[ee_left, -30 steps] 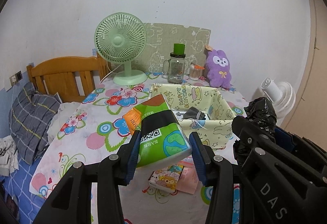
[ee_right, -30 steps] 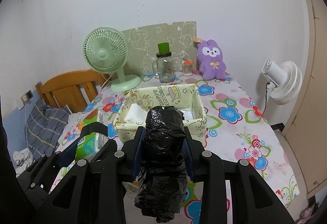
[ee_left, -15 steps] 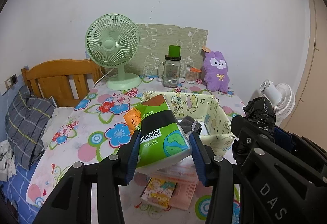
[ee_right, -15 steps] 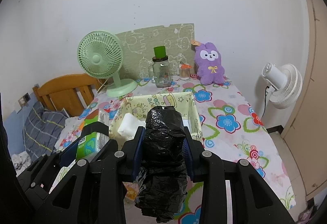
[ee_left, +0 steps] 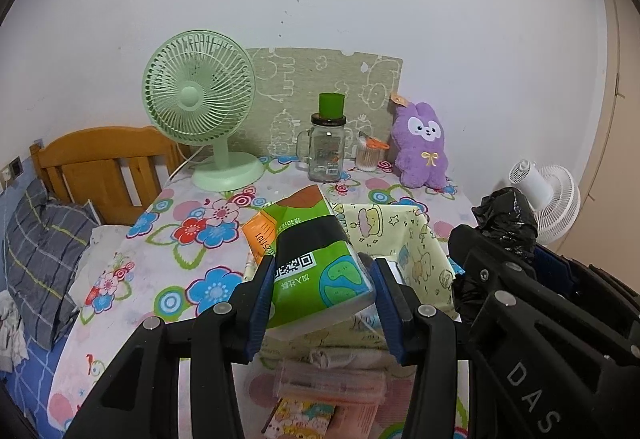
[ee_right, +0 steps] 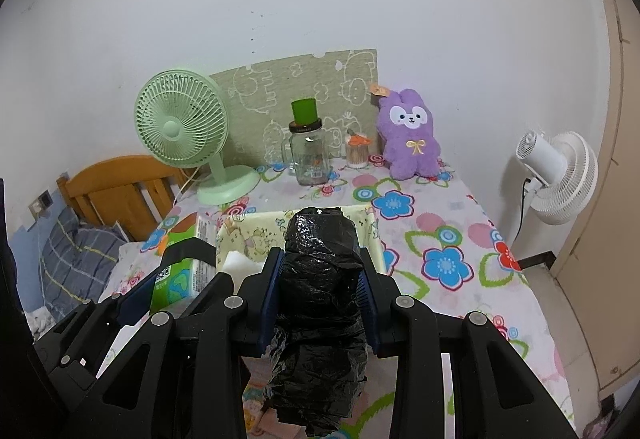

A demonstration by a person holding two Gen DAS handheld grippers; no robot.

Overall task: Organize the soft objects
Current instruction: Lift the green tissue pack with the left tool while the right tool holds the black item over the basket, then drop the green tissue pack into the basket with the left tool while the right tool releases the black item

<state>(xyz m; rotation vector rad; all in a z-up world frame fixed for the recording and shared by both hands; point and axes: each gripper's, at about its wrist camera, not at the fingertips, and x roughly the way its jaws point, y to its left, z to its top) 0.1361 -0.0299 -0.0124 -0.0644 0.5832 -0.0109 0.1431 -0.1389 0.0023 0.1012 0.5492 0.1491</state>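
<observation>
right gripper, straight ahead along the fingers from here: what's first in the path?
Likely the yellow fabric basket. The right gripper is shut on the black plastic bundle, which leads and points over the basket's opening, so the bundle would probably meet the basket's far wall or contents first. Depth is unclear; the glass jar stands further back.

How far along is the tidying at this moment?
Partly done: the yellow fabric bin already holds something white. In hand: left gripper clamps the green tissue pack, right gripper the black plastic bundle. Neither is in the bin yet.
</observation>
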